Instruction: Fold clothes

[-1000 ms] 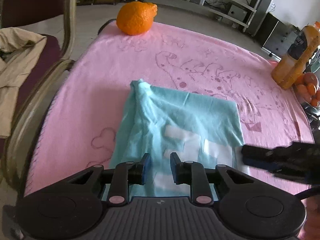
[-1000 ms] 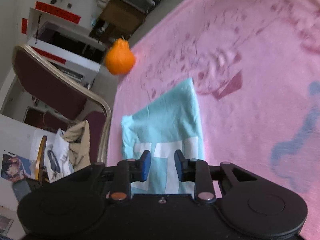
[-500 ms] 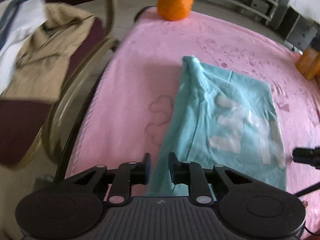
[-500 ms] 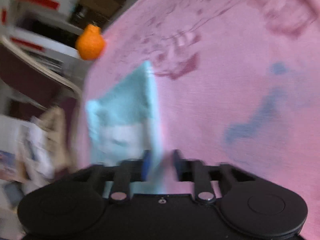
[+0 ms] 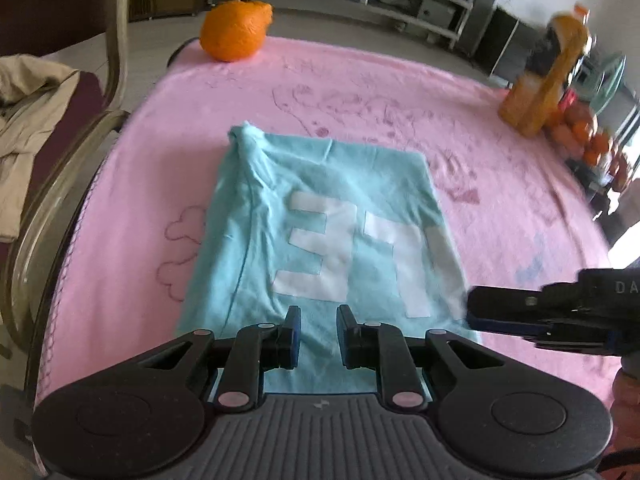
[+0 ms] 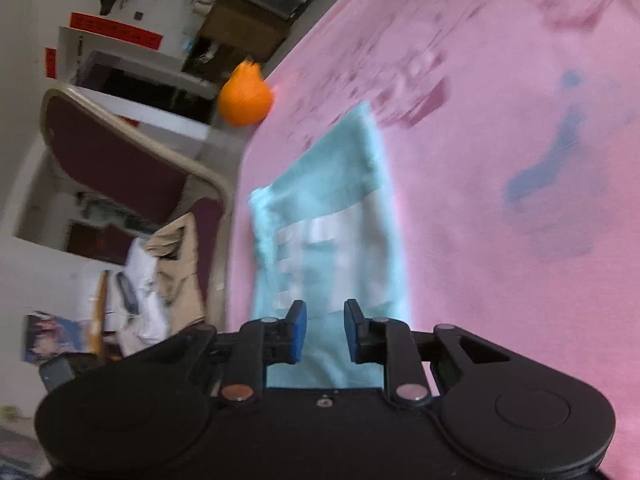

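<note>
the left gripper [image 5: 318,336] is matte black with a ribbed grey housing, blue pads on its jaws, pinkish rivets on the linkages and round discs at both ends. the right gripper [image 6: 325,334] has the same black build (its rivets copper and silver), a small screw at mid-body.

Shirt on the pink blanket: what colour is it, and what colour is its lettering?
The shirt is light blue with white block lettering; clearest in the left wrist view.
</note>
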`<state>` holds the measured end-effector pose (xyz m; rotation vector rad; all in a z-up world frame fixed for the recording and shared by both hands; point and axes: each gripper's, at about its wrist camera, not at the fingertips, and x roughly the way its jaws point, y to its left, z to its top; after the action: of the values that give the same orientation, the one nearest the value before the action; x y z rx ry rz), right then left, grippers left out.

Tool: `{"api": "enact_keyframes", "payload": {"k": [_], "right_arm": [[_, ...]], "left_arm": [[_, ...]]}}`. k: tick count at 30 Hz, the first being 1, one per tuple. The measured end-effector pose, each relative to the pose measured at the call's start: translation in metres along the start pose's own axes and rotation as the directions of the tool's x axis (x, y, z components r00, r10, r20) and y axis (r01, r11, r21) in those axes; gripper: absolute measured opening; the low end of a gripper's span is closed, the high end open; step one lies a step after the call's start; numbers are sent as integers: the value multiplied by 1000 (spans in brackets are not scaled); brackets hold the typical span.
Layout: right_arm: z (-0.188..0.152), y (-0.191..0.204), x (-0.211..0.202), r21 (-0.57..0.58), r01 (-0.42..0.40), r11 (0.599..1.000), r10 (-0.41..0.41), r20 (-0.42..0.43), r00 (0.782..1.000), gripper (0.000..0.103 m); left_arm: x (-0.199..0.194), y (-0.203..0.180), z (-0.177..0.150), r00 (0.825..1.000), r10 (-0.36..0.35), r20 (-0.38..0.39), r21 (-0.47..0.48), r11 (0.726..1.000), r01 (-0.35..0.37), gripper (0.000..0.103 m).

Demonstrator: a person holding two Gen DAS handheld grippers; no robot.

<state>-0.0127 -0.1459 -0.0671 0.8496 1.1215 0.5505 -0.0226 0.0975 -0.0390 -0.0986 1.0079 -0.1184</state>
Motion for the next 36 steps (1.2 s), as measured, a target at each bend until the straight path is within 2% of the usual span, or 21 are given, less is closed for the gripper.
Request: {"api": "enact_keyframes", "payload": {"k": [3, 6, 9, 12, 14, 15, 18, 23, 25, 31, 36], "right_arm": [[-3, 1, 22, -34, 29, 999, -30, -42, 999, 21], [-6, -7, 29, -31, 84, 996, -86, -92, 992, 7], [-7, -11, 14, -22, 107, 994, -109, -146, 983, 7], [-13, -10, -2, -84, 154, 984, -167, -166, 972, 10], [-16, -8, -15, -128, 172, 977, -190, -147, 971, 22], [-15, -6, -23, -150, 178, 973, -197, -122, 973, 32], [-9, -7, -43, -154, 164, 974, -173, -50, 984, 32], [5, -15, -45, -65, 115, 991, -113, 38, 993, 34], [11, -16, -40, -47, 104, 993, -101, 64, 993, 38], [29, -17, -18, -23, 98, 995, -95, 99, 990, 40], [50, -29, -6, 15, 70, 997, -71, 82, 994, 40]], "left_arm": [[4, 4, -6, 998, 24, -52, 24, 999, -23, 18], [-5, 18, -15, 996, 11, -84, 12, 1000, -10, 18], [-14, 34, -24, 994, 4, -108, 7, 1000, -3, 18], [-31, 46, -30, 998, -16, -63, -4, 1000, 16, 17], [-45, 59, -31, 999, -47, 6, -52, 997, 48, 18], [-51, 67, -30, 997, -64, 43, -91, 994, 68, 25], [-57, 84, -23, 991, -82, 107, -200, 974, 103, 36], [-29, 83, 10, 998, -22, 55, -223, 974, 34, 41], [-21, 89, 21, 999, -26, 46, -256, 966, 36, 44], [-9, 115, 31, 985, -165, 49, -327, 929, 172, 52], [4, 125, 33, 976, -217, 28, -348, 913, 214, 53]]}}
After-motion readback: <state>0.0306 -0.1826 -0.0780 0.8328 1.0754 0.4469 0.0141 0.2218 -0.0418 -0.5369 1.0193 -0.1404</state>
